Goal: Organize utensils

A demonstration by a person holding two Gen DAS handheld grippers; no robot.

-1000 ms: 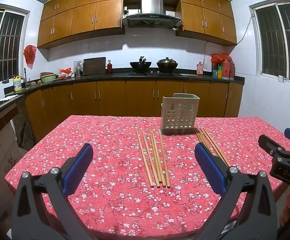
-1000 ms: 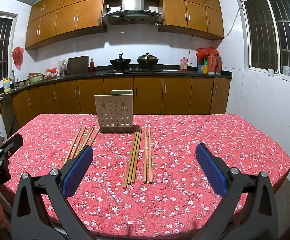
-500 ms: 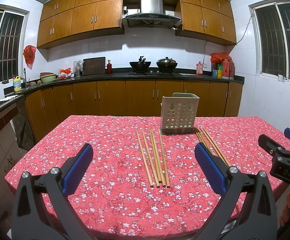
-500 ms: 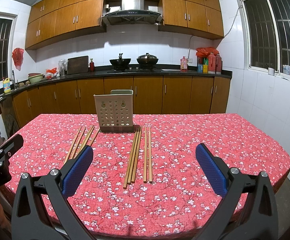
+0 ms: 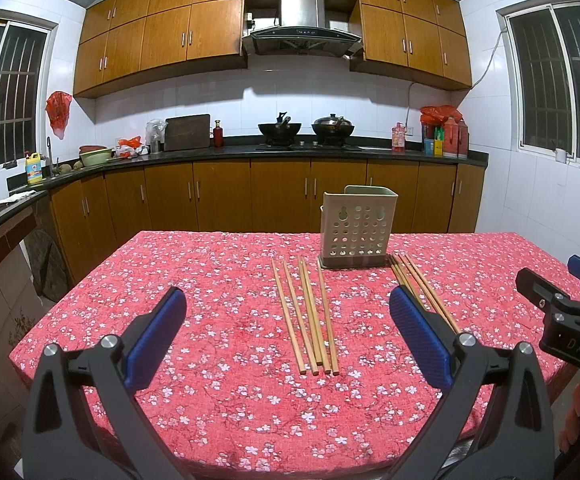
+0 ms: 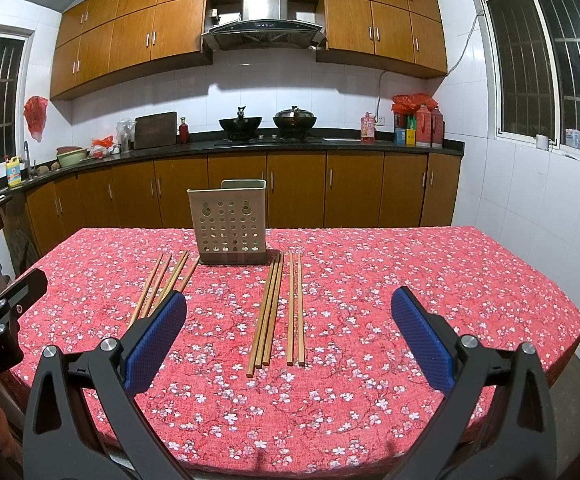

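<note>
Blue-padded, the left claw (image 5: 288, 332) and right claw (image 6: 290, 332) are held spread wide above the near edge of the red floral-clothed bench (image 6: 429, 280), with nothing gripped. Two groups of brown wooden chopsticks (image 5: 307, 312) (image 6: 276, 308) are laid flat farther on, flanking the upright perforated beige plastic utensil holder (image 6: 230, 222) beyond them.

Lighting: overhead room light is brightening both views evenly.
Windows (image 5: 2, 96): showing dark.
Edges: fisheye is bending, vignetting corners.
Focus: staying sharp.
</note>
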